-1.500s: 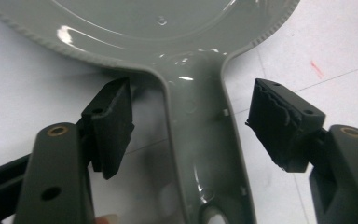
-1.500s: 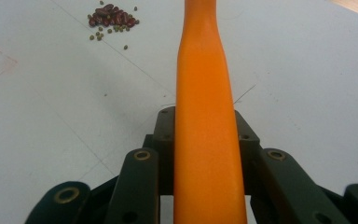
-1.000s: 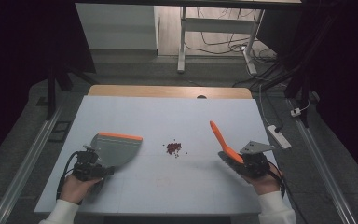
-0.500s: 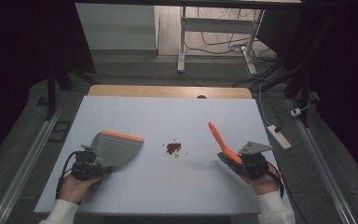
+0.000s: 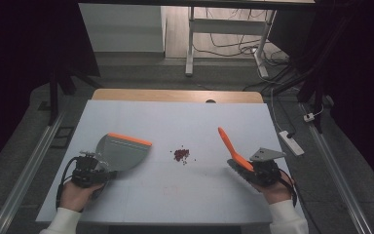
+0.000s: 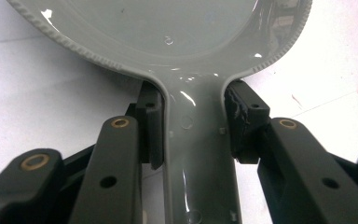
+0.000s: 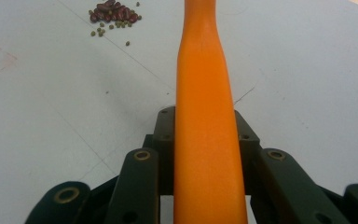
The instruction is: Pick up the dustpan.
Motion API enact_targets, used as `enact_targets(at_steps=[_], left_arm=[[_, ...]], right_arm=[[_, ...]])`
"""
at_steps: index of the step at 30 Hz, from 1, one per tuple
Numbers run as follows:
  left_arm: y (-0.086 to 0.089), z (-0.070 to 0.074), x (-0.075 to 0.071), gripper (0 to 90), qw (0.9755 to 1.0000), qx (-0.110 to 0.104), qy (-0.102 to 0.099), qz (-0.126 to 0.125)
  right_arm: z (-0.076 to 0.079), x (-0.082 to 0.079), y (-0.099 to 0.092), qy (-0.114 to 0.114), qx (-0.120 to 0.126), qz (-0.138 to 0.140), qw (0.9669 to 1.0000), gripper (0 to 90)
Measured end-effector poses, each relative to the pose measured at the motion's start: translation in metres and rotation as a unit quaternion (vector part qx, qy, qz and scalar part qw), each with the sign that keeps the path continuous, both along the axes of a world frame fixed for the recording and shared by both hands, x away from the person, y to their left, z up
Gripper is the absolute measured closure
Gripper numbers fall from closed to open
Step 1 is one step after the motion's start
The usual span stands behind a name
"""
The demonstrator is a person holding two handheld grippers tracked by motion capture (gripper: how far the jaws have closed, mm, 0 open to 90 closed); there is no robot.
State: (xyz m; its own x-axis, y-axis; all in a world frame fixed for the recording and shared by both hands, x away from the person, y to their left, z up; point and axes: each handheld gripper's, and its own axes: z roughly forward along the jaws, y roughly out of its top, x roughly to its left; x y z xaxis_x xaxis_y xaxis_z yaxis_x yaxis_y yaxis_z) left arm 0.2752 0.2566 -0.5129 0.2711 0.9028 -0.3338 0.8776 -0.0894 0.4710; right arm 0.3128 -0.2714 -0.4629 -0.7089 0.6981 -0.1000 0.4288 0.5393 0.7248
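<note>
Two tools held: both ready.
Left hand-held gripper (image 6: 193, 140): jaws just closed, clamping dustpan (image 5: 121, 152) handle, near tabletop (image 5: 175, 117) left edge.
Right hand-held gripper (image 7: 205, 140): clamps orange brush (image 5: 231, 146).
Beans (image 5: 181, 155): mid-tabletop, unswept.

On the table (image 5: 175, 117), the beans (image 5: 181, 155) lie between the dustpan (image 5: 121, 152) at left and brush (image 5: 232, 149) at right.
</note>
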Motion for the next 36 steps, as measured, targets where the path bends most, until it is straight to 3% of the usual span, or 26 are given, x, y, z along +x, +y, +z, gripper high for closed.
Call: enact_targets(at_steps=[5,6,12,17,18,27,34,36], left_arm=[[0.005,0.001,0.001,62.4,0.9997,-0.007,-0.022,-0.013],[0.007,0.002,0.003,62.4,0.9989,-0.016,-0.037,-0.023],[0.012,0.006,0.01,62.4,0.9971,-0.023,-0.064,-0.034],[0.016,0.006,0.024,62.4,0.9938,-0.044,-0.082,-0.06],[0.015,0.008,0.031,62.3,0.9927,-0.037,-0.089,-0.072],[0.013,0.01,0.041,62.3,0.987,-0.039,-0.099,-0.121],[0.017,0.015,0.037,62.4,0.9849,-0.038,-0.113,-0.126],[0.017,0.018,0.033,62.4,0.9832,-0.037,-0.122,-0.131]], right_arm=[[0.001,-0.001,0.0,-0.006,0.0,0.001,1.0,70.0],[0.001,-0.001,0.0,-0.011,0.002,-0.001,0.9999,70.0],[0.002,-0.002,0.0,-0.018,0.003,-0.007,0.9998,70.0],[0.003,-0.002,0.0,-0.02,0.002,-0.012,0.9997,70.0],[0.003,-0.001,0.0,-0.021,0.004,-0.015,0.9997,70.0],[0.004,0.004,0.002,-0.021,0.004,-0.026,0.9994,70.0],[0.005,0.005,0.002,-0.023,0.008,-0.025,0.9994,70.0],[0.004,0.004,0.003,-0.023,0.008,-0.022,0.9995,70.0]])
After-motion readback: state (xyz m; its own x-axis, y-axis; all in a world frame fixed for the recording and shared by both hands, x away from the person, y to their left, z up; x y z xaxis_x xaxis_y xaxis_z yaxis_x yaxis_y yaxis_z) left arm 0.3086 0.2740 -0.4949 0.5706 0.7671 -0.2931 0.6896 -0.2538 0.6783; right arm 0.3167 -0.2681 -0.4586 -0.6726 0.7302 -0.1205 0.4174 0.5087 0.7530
